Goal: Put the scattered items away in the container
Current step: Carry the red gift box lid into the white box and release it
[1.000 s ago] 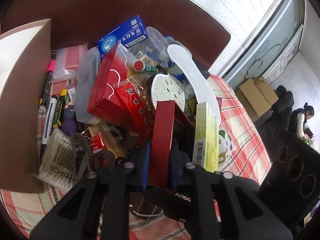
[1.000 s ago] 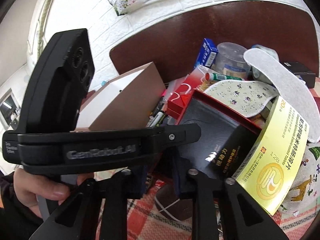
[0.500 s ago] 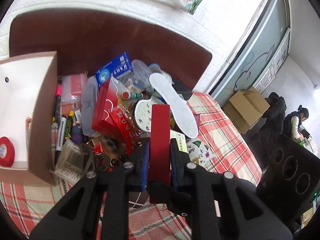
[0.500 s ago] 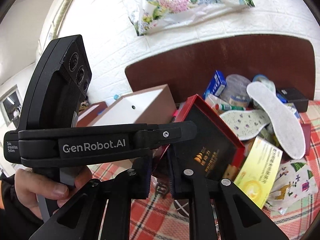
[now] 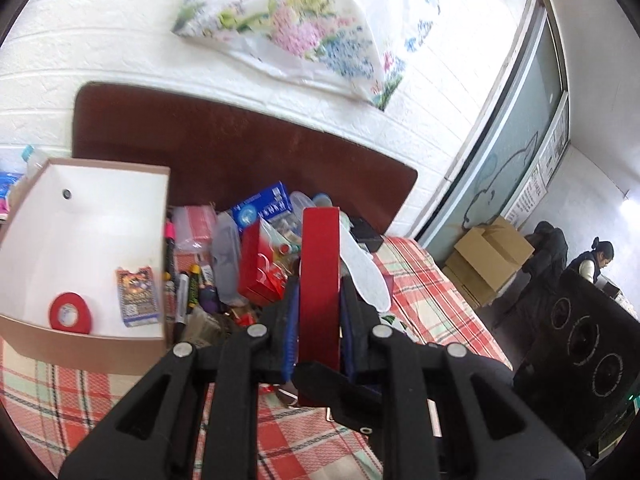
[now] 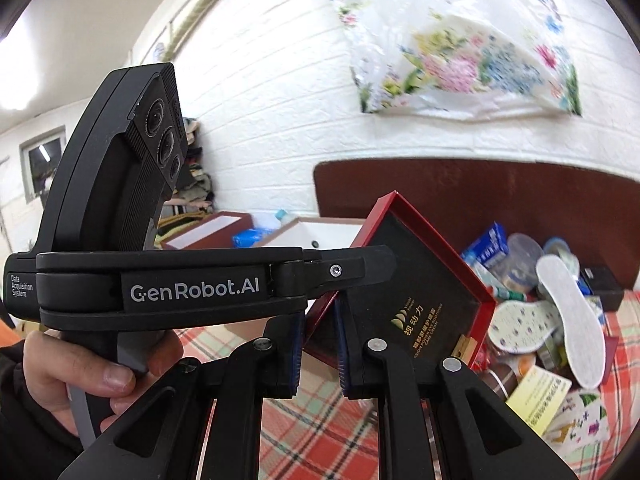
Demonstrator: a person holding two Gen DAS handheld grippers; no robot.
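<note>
My left gripper [image 5: 318, 320] is shut on the edge of a red gift box [image 5: 320, 264] and holds it upright above the table. The right wrist view shows the same box [image 6: 416, 288], with its black printed inside and red rim, tilted in the air. My right gripper [image 6: 318, 344] has its jaws close around the box's lower corner. The container [image 5: 92, 240], a brown open box with a white inside, lies at the left. A pile of scattered items [image 5: 248, 256] lies beyond it.
The container holds a red tape roll [image 5: 70, 314] and a small card pack [image 5: 138, 296]. Markers [image 5: 180, 280], a blue carton [image 5: 260, 206], white insoles [image 6: 568, 312] and a yellow carton [image 6: 540, 396] lie on the plaid cloth [image 5: 420, 280]. A dark headboard [image 5: 240, 160] stands behind.
Both grippers have risen with the red gift box, lifting it off the pile. The pile and the container now look farther away and lower.
</note>
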